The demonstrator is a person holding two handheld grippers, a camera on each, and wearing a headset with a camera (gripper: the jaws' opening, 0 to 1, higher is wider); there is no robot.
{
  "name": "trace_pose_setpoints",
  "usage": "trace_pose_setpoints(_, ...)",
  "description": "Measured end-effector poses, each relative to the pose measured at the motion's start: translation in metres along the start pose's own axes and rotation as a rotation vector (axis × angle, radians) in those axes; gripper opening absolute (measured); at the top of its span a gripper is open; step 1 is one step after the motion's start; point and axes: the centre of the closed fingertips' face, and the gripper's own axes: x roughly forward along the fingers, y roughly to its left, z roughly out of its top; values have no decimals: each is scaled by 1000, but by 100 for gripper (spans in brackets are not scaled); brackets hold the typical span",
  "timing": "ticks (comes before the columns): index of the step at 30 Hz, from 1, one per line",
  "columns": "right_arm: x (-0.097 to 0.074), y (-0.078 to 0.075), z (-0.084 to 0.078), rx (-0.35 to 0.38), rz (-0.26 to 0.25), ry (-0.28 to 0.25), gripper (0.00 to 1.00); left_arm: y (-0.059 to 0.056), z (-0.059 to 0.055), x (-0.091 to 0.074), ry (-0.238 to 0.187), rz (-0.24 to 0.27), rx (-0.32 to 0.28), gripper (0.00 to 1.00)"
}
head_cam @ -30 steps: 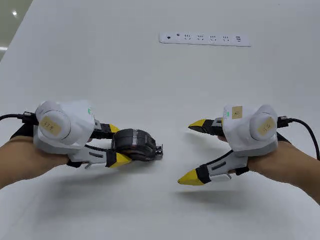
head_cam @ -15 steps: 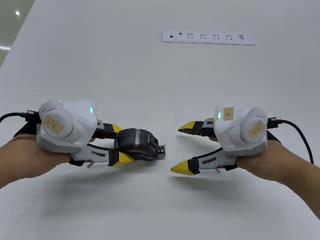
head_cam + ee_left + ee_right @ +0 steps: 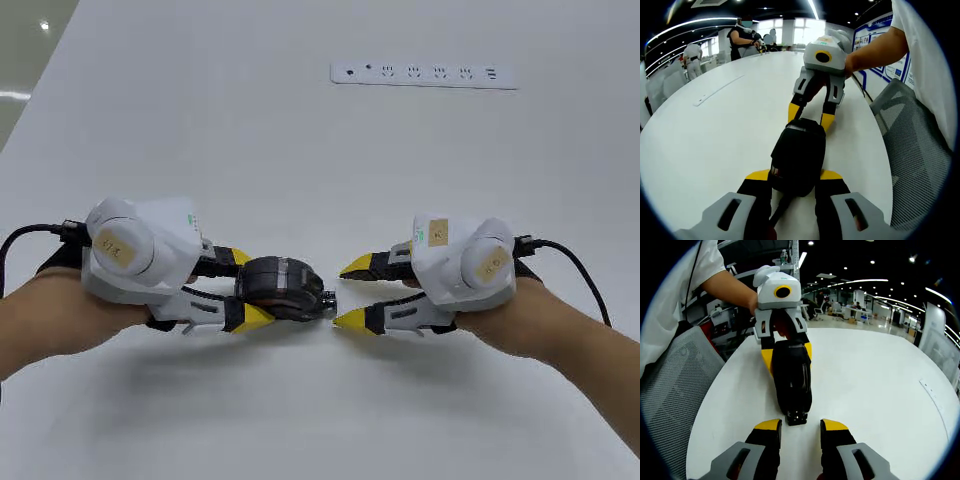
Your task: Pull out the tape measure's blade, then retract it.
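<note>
**Left claw pinches the tape measure; right claw spread at its hook end**

In your head view both claws meet low on the white surface [image 3: 300, 150]. Your left claw [image 3: 250, 288] is clamped across the case of the tape measure [image 3: 285, 287], one yellow tip on its far side and one on its near side. The case rests on the surface. Your right claw [image 3: 342, 295] is spread, with its two yellow tips just beside the hook [image 3: 326, 298] at the front of the case.

The right claw view gives you what the head view cannot. The small dark hook lies between your spread tips with a gap on each side, touching neither. Only the hook shows outside the case. The left claw view hides that end. It shows the rounded back of the case wedged between the jaws, with the right claw facing it from beyond.

Only the head view takes in the white power strip [image 3: 424, 75], lying flat well beyond the claws. The two claw views open up the room: a long hall with rows of ceiling lights, and a grey mesh chair [image 3: 912, 150] at the edge of the surface. People [image 3: 742, 37] stand at its far end.

The tape measure is black and rounded, with a darker grey band around its middle
</note>
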Motion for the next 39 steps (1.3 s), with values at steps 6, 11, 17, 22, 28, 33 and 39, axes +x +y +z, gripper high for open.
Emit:
trace_pose_setpoints(6, 5, 0, 2, -19, 15, -5, 22, 0, 0, 0, 0, -3, -2, 28)
trace_pose_setpoints(11, 8, 2, 4, -34, 32, -8, 18, 0, 0, 1, -1, -5, -2, 28)
trace_pose_setpoints(17, 12, 5, 4, -53, 53, -6, 14, 1, 0, 1, -1, -7, -1, 28)
trace_pose_setpoints(22, 12, 5, 3, -53, 57, -7, 14, 1, 0, 1, 0, -10, 0, 28)
trace_pose_setpoints(28, 13, 4, 2, -67, 57, -3, 13, 1, -1, 1, 4, -11, 0, 27)
trace_pose_setpoints(33, 15, 3, 2, -73, 56, 12, 11, 0, -2, 0, 14, -11, 11, 27)
trace_pose_setpoints(39, 15, 3, 2, -88, 60, 42, 10, 2, -2, 0, 16, -10, 16, 26)
